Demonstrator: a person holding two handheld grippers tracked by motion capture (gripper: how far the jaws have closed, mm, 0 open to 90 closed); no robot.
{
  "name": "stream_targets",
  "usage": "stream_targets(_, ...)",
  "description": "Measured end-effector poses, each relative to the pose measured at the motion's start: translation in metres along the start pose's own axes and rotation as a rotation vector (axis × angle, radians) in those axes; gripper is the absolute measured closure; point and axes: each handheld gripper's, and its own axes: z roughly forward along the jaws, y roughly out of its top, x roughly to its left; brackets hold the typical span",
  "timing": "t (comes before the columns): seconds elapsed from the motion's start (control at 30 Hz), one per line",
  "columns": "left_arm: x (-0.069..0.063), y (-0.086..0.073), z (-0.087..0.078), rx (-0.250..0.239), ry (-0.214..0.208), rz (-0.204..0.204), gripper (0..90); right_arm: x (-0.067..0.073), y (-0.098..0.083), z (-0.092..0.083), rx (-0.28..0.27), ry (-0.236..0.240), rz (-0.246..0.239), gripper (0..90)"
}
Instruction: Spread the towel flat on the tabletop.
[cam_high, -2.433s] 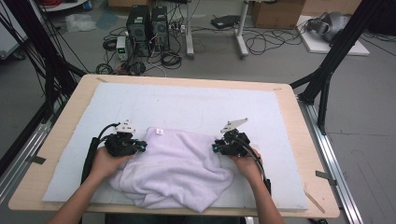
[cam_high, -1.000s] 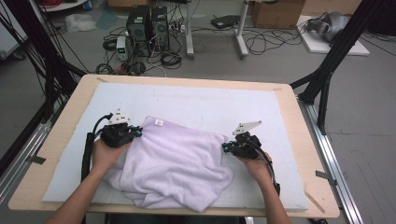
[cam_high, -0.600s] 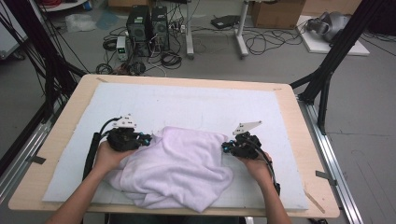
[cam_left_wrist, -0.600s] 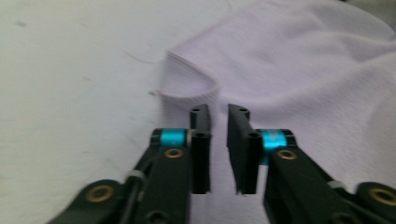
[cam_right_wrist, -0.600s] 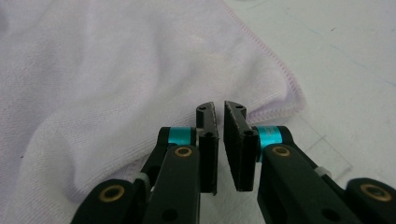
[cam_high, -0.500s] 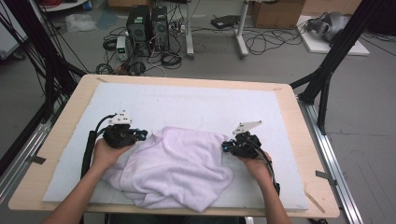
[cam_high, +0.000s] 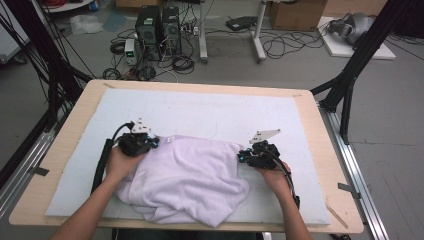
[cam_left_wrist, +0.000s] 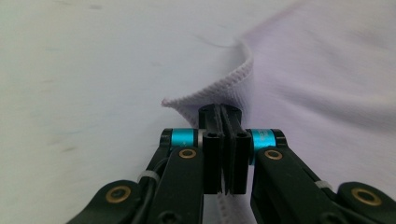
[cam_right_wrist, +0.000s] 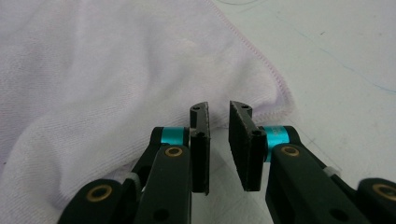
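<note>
One rumpled lilac terry towel (cam_high: 185, 177) (stitched hem), left hand-held gripper (cam_left_wrist: 223, 114) pinching hem, right hand-held gripper (cam_right_wrist: 219, 112) narrowly parted.

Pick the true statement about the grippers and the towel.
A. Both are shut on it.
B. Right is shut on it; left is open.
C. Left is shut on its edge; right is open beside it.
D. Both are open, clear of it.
C: the left gripper pinches the towel's hemmed edge, while the right gripper has a gap between its jaws.
</note>
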Motion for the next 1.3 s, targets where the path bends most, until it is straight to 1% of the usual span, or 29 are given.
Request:
stream_targets(0.03,0.006,-0.001,-0.003,-0.013,0.013,-0.036,86.1,-0.001,0.000,0.000,0.002,-0.004,-0.003,78.2)
stream_targets(0.07,0.013,-0.002,-0.006,-0.028,0.025,-0.073,82.5,-0.001,0.000,0.000,0.003,-0.005,-0.004,78.3)
stream_targets(0.1,0.016,-0.004,-0.009,-0.034,0.017,-0.087,78.7,-0.001,0.000,0.000,0.003,-0.008,-0.004,78.3)
stream_targets(0.13,0.016,-0.004,-0.011,-0.036,-0.006,-0.084,76.2,-0.001,0.000,-0.001,0.004,-0.011,0.000,78.5)
stream_targets(0.17,0.014,-0.004,-0.012,-0.035,-0.019,-0.075,73.6,-0.002,0.000,-0.001,0.000,-0.016,0.005,78.6)
stream_targets(0.23,0.004,-0.005,-0.014,-0.034,-0.051,-0.024,71.2,-0.004,-0.001,0.000,-0.001,-0.019,0.009,78.6)
stream_targets(0.27,0.000,-0.007,-0.014,-0.027,-0.075,-0.003,70.3,-0.004,-0.001,0.000,-0.001,-0.018,0.013,78.5)
stream_targets(0.3,-0.004,-0.008,-0.013,-0.009,-0.098,0.011,69.7,-0.004,-0.001,0.001,0.001,-0.018,0.014,78.0)
stream_targets(0.33,-0.007,-0.010,-0.011,0.013,-0.116,0.028,69.1,-0.005,-0.001,0.003,-0.001,-0.024,0.003,76.6)
stream_targets(0.4,-0.010,-0.016,-0.006,0.047,-0.119,0.052,68.1,-0.005,0.001,0.005,-0.009,-0.033,0.004,74.1)
stream_targets(0.47,-0.011,-0.021,-0.002,0.067,-0.130,0.046,66.7,-0.006,0.002,0.008,-0.020,-0.044,0.007,71.4)
stream_targets(0.57,-0.009,-0.024,-0.002,0.061,-0.142,0.035,66.3,-0.011,0.002,0.015,-0.012,-0.049,0.030,70.5)
stream_targets(0.63,-0.009,-0.024,-0.001,0.061,-0.144,0.038,66.8,-0.016,0.001,0.017,-0.027,-0.037,0.053,73.0)
stream_targets(0.73,-0.008,-0.024,-0.001,0.058,-0.151,0.031,68.1,-0.017,0.002,0.018,-0.021,-0.039,0.059,78.4)
stream_targets(0.77,-0.008,-0.024,-0.001,0.058,-0.150,0.031,68.3,-0.018,0.002,0.019,-0.026,-0.035,0.056,84.5)
stream_targets(0.8,-0.008,-0.024,-0.001,0.057,-0.148,0.030,68.6,-0.019,0.003,0.018,-0.022,-0.019,0.065,89.6)
stream_targets(0.83,-0.008,-0.024,-0.001,0.059,-0.144,0.031,68.9,-0.019,0.003,0.019,-0.017,-0.018,0.064,89.8)
stream_targets(0.93,-0.008,-0.024,-0.001,0.059,-0.142,0.034,69.1,-0.017,0.008,0.017,0.013,-0.035,0.029,90.0)
stream_targets(0.97,-0.008,-0.024,-0.001,0.060,-0.143,0.031,69.2,-0.016,0.008,0.016,0.016,-0.039,0.031,90.0)
stream_targets(1.0,-0.008,-0.024,-0.001,0.060,-0.144,0.030,69.2,-0.016,0.009,0.015,0.008,-0.041,0.033,90.0)
stream_targets(1.1,-0.008,-0.024,-0.001,0.060,-0.141,0.037,69.1,-0.020,0.008,0.010,-0.028,-0.046,0.062,88.6)
stream_targets(1.13,-0.008,-0.024,0.000,0.058,-0.142,0.036,69.1,-0.022,0.007,0.010,-0.046,-0.040,0.069,82.7)
stream_targets(1.17,-0.008,-0.024,-0.001,0.059,-0.142,0.036,69.1,-0.022,0.007,0.011,-0.043,-0.040,0.067,81.0)
stream_targets(1.2,-0.008,-0.024,-0.001,0.059,-0.142,0.034,69.0,-0.021,0.008,0.012,-0.036,-0.055,0.059,77.5)
stream_targets(1.27,-0.008,-0.024,0.000,0.058,-0.145,0.030,69.0,-0.020,0.009,0.014,-0.037,-0.052,0.066,75.9)
stream_targets(1.3,-0.008,-0.024,0.000,0.057,-0.145,0.030,68.9,-0.019,0.010,0.017,-0.032,-0.058,0.062,73.2)
